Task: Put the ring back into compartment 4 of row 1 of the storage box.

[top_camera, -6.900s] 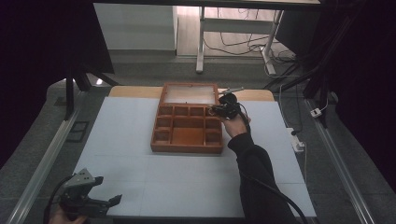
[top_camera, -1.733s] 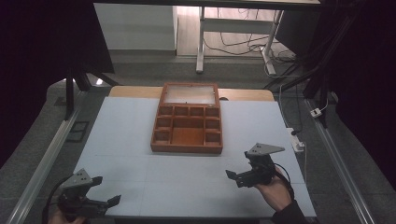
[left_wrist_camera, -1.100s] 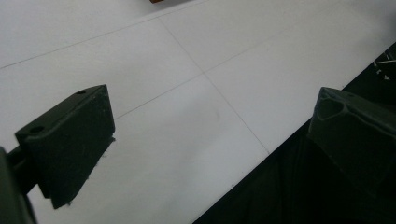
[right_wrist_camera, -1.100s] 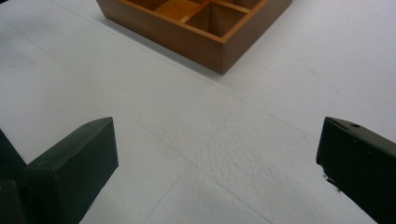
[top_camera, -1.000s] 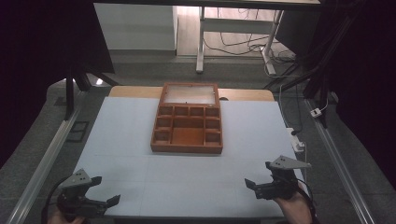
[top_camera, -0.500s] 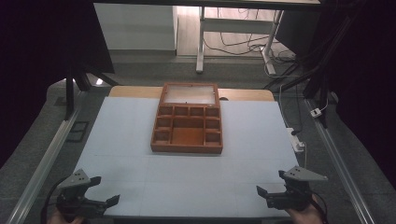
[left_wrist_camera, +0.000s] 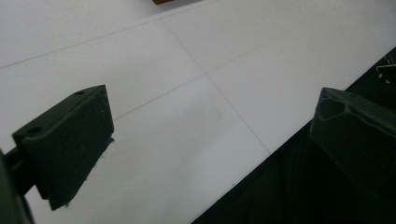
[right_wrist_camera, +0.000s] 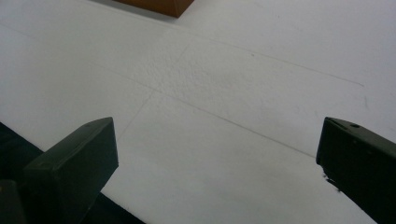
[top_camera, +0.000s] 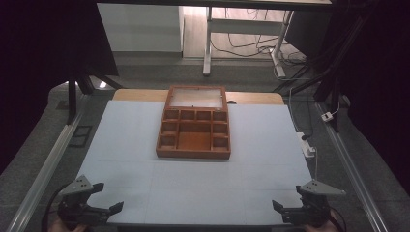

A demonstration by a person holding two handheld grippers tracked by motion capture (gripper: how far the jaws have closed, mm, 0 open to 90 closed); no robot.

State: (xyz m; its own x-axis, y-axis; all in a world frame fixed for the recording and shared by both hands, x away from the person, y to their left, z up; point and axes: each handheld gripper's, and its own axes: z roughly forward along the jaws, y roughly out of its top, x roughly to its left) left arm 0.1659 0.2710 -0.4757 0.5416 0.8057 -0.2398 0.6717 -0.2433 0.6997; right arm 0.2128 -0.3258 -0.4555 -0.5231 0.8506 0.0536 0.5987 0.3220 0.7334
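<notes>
On my left gripper (left_wrist_camera: 212, 154) the two black jaws stand wide apart with nothing between them, one over the pale table cover (left_wrist_camera: 154, 93) and the other hanging past its near edge over the dark gap below. My right gripper (right_wrist_camera: 217, 168) is spread just as wide and also grasps nothing; through its jaws I see bare white sheet crossed by thin seam lines, with a corner of the wooden box (right_wrist_camera: 156, 5) at the top of that view. From the high view I find the left gripper (top_camera: 104, 200) at the near left corner of the table, jaws aimed inward along the front edge, its grey three-cornered plate on top and a hand just showing beneath it at the bottom of the frame. The right gripper (top_camera: 287, 208) sits at the near right corner, mirrored, its jaws pointing toward the left one, well apart from it. Between and beyond them lies the wooden box (top_camera: 194, 123), well apart from both grippers, resting on the far middle of the table cover (top_camera: 251, 174). Its lid is open and leaning back, and the tray shows small compartments around one larger middle one; I cannot tell whether anything lies in them. A white power strip (top_camera: 307, 145) lies along the right edge
</notes>
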